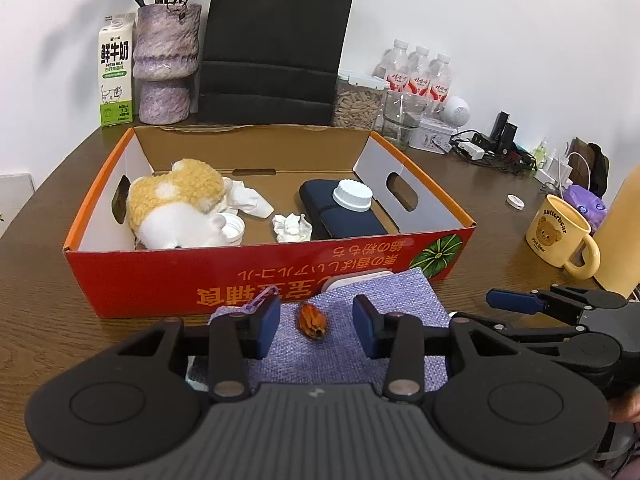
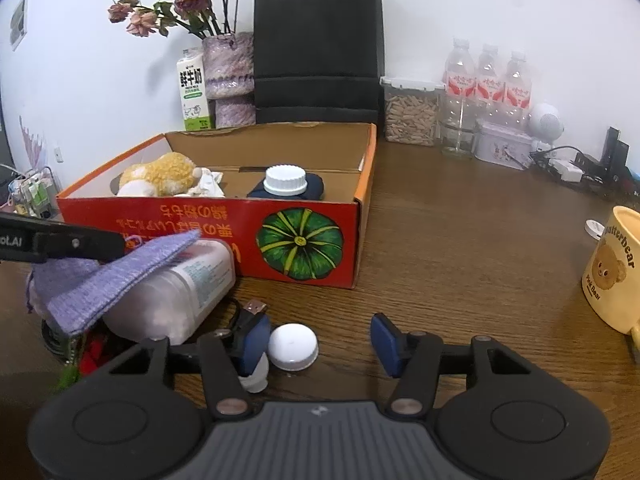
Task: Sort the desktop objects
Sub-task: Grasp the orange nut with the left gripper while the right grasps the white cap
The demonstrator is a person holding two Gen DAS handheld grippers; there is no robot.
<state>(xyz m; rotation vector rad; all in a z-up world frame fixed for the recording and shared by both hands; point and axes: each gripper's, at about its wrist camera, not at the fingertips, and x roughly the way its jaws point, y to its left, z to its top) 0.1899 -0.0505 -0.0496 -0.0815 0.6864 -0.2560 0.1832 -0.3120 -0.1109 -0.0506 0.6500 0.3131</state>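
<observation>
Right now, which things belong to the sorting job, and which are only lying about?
Job: cardboard box, purple cloth, dried orange bud, white cap, plastic bottle.
Lying about: yellow bear mug, milk carton, vase, black paper bag.

Plain white wall point(image 1: 500, 8) behind a dark wooden table point(image 2: 460, 240).

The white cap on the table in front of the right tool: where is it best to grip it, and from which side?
Grip the white cap across its ribbed side wall, coming from above and the near side. It lies dome up on the table, so the top is slippery. The right tool already straddles it, open, one pad near its left side.
</observation>
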